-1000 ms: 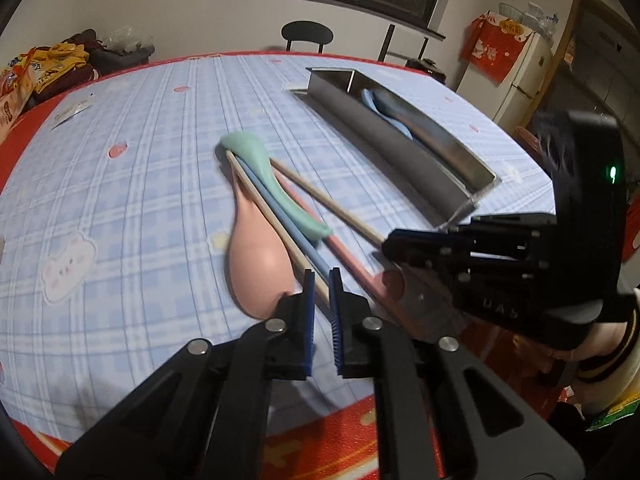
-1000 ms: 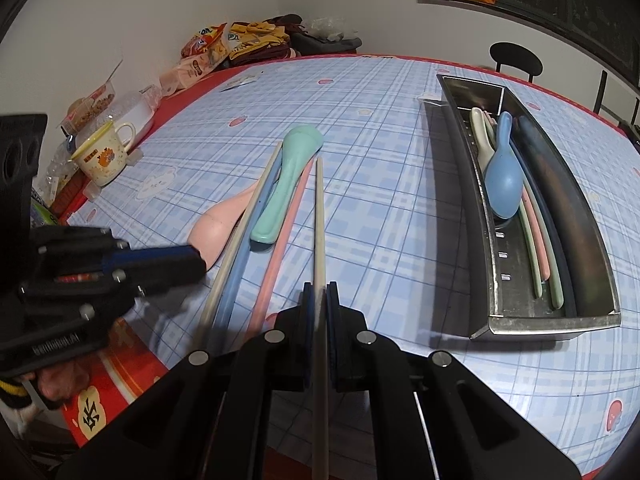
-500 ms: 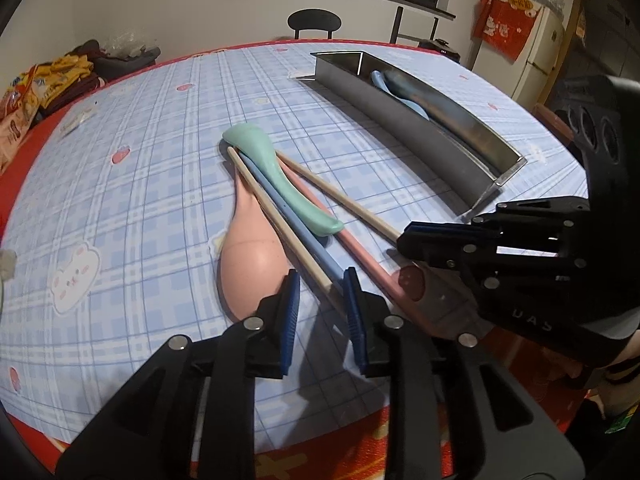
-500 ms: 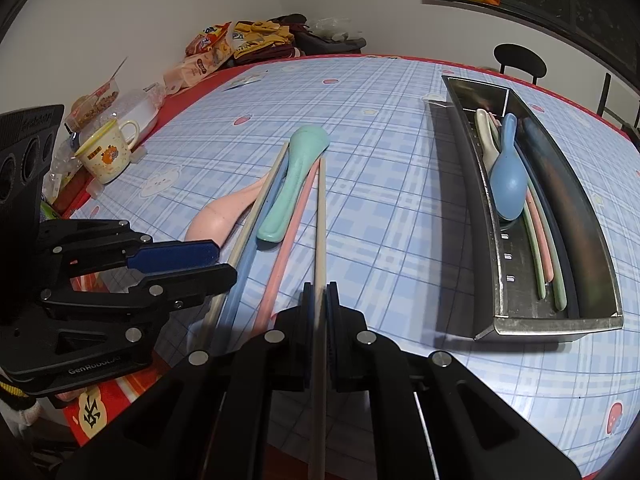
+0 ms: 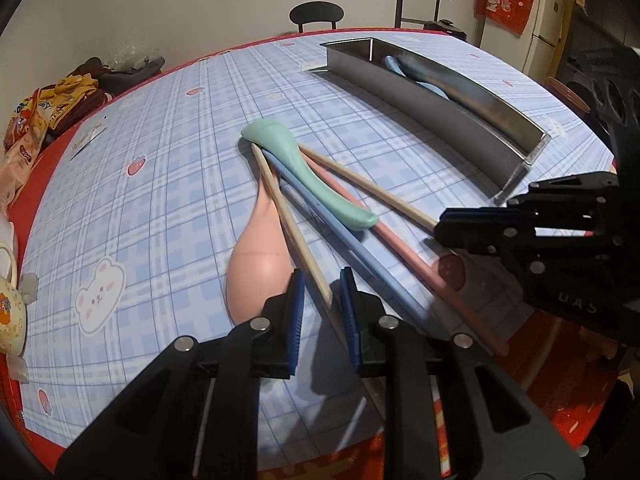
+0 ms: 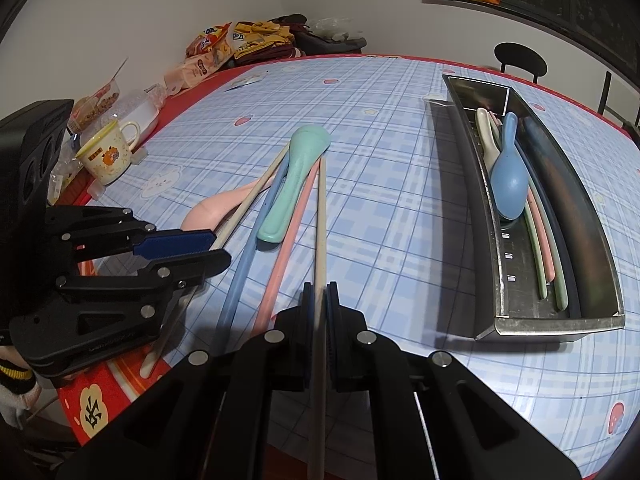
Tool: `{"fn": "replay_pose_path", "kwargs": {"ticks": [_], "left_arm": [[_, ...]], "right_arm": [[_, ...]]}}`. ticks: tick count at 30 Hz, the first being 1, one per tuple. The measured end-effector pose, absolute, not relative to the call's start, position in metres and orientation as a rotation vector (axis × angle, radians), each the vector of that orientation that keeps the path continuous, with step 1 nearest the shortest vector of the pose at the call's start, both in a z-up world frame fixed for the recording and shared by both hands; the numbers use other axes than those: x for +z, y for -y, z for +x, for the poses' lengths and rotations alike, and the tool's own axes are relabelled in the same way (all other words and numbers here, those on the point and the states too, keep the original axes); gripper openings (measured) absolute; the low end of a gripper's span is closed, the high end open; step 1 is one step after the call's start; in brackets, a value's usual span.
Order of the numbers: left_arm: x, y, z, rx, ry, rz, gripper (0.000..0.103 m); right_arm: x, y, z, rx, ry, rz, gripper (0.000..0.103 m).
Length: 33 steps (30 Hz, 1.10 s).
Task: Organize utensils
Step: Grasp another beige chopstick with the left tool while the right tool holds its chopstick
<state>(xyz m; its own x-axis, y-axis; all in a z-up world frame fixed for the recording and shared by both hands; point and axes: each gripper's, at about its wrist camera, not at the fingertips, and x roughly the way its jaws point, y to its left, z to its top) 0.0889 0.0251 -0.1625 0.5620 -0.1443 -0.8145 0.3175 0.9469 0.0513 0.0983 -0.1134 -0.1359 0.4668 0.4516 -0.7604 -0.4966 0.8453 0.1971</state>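
Note:
A pile of utensils lies on the blue checked tablecloth: a mint spoon (image 5: 308, 168) (image 6: 294, 184), a pink spoon (image 5: 260, 256), a blue chopstick (image 5: 352, 248), a pink chopstick (image 5: 420, 264) and a beige chopstick (image 5: 292, 228). My left gripper (image 5: 322, 300) is open, its fingers either side of that beige chopstick's near end. My right gripper (image 6: 319, 304) is shut on a second beige chopstick (image 6: 320, 232), whose far end rests by the mint spoon. The right gripper also shows in the left wrist view (image 5: 444, 230). The steel tray (image 6: 560, 316) (image 5: 440, 116) holds several utensils, a blue spoon (image 6: 508, 180) among them.
A yellow mug (image 6: 108, 156) and snack packets (image 6: 208, 60) stand at the table's left edge. The red table rim (image 6: 104, 400) runs close under both grippers. A black chair (image 5: 316, 16) stands beyond the far side.
My left gripper has opened from nearly shut and moved forward around the beige chopstick's end. My right gripper stays shut on its chopstick, with little movement.

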Motion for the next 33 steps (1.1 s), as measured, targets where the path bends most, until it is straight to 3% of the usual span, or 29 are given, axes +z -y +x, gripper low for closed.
{"fn": "replay_pose_path", "kwargs": {"ticks": [18, 21, 24, 33], "left_arm": [[-0.166, -0.030, 0.097, -0.294, -0.888, 0.161, 0.027], [-0.166, -0.031, 0.097, -0.290, -0.885, 0.172, 0.026], [-0.166, -0.035, 0.098, -0.269, -0.884, 0.154, 0.015], [-0.161, -0.049, 0.096, -0.260, -0.861, 0.079, 0.010]], "right_arm": [[-0.136, 0.096, 0.097, 0.530, -0.897, -0.163, 0.007], [-0.136, 0.097, 0.097, 0.531, -0.895, -0.163, 0.007], [-0.136, 0.098, 0.096, 0.532, -0.889, -0.167, 0.007], [-0.129, 0.104, 0.088, 0.512, -0.833, -0.149, 0.006]]}}
